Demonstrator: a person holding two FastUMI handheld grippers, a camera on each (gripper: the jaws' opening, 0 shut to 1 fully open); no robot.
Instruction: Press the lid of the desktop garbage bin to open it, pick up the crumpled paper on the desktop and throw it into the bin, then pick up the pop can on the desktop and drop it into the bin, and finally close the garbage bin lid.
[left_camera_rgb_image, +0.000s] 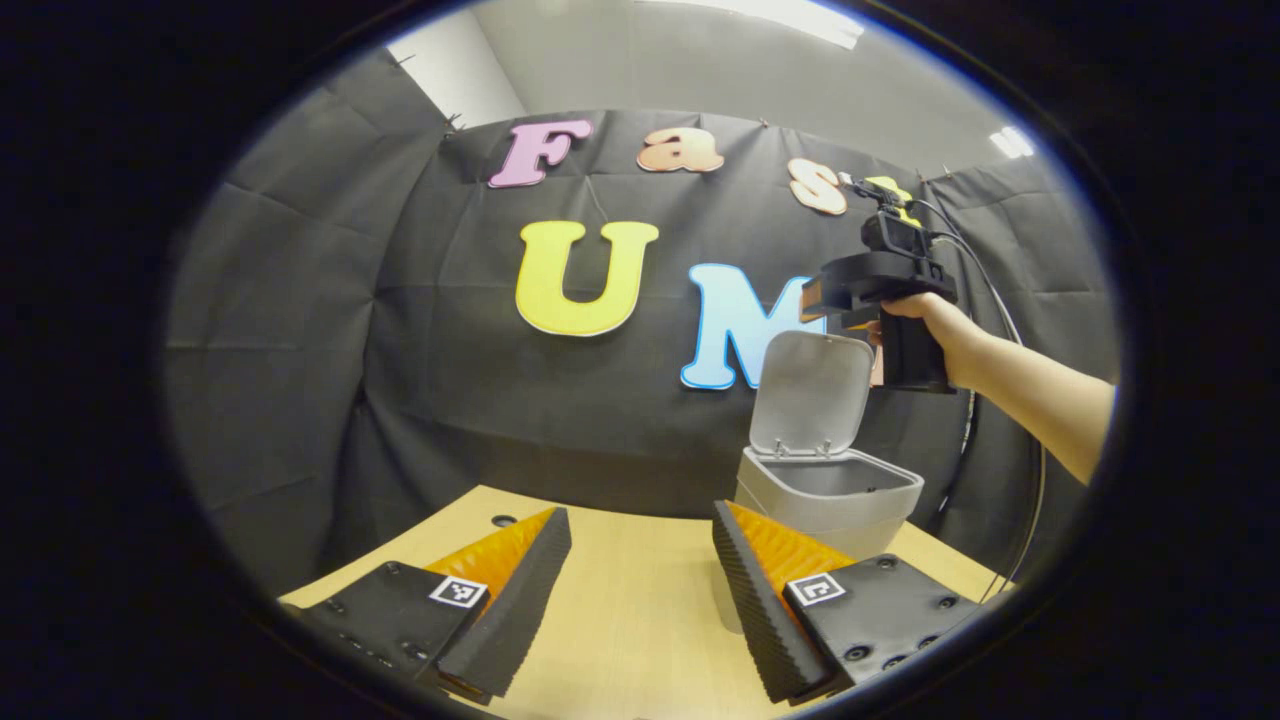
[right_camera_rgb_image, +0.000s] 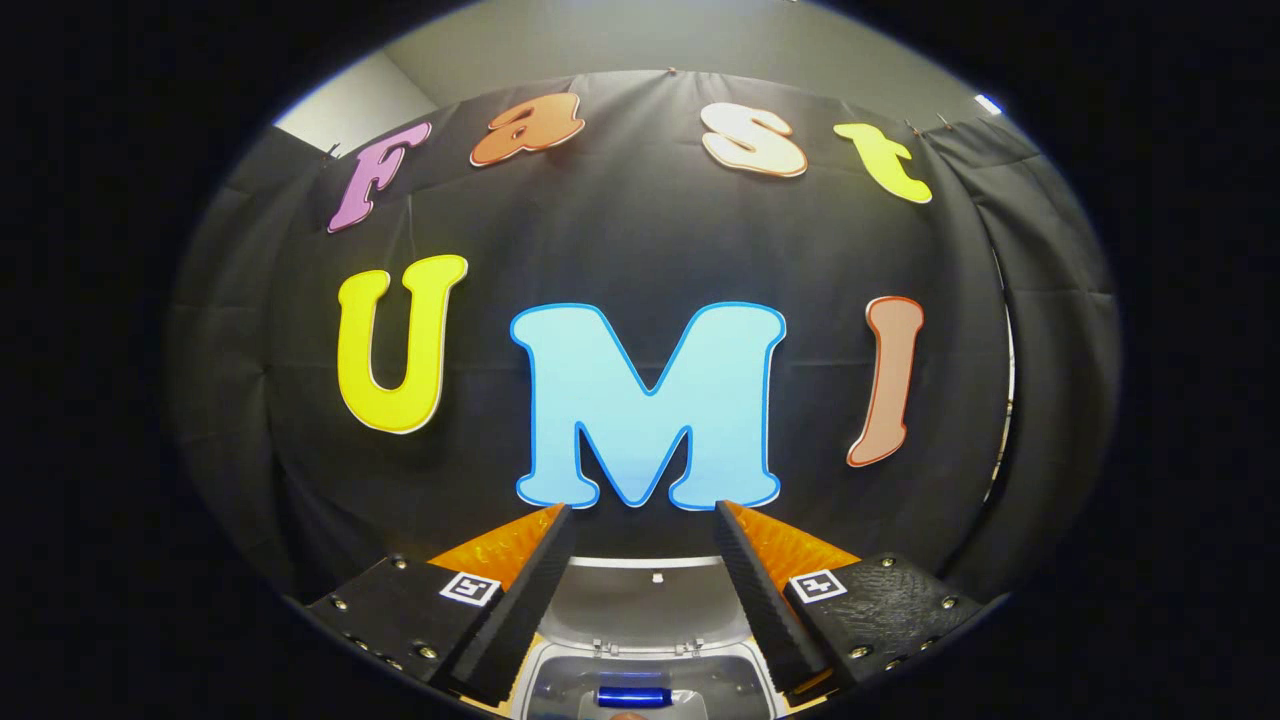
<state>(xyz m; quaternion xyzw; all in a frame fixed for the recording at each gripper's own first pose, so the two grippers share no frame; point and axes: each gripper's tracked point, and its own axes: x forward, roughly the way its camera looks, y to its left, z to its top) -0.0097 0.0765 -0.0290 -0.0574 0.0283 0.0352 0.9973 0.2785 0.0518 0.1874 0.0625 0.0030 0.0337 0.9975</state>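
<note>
The grey desktop bin (left_camera_rgb_image: 830, 498) stands on the wooden table with its lid (left_camera_rgb_image: 812, 393) raised upright. A person's hand holds my right gripper (left_camera_rgb_image: 835, 305) above the lid's top edge. In the right gripper view that gripper (right_camera_rgb_image: 640, 570) is open and empty, straight over the bin's mouth (right_camera_rgb_image: 640, 680). A blue pop can (right_camera_rgb_image: 633, 696) lies inside the bin on its side. The inner face of the lid (right_camera_rgb_image: 640, 600) shows between the fingers. My left gripper (left_camera_rgb_image: 640, 590) hovers open over the tabletop, left of the bin, with nothing between its fingers.
The wooden table (left_camera_rgb_image: 620, 640) runs forward under my left gripper, with a small round hole (left_camera_rgb_image: 503, 521) near its far left edge. Black cloth walls close the booth right behind the bin. A cable (left_camera_rgb_image: 985, 290) trails from the right gripper.
</note>
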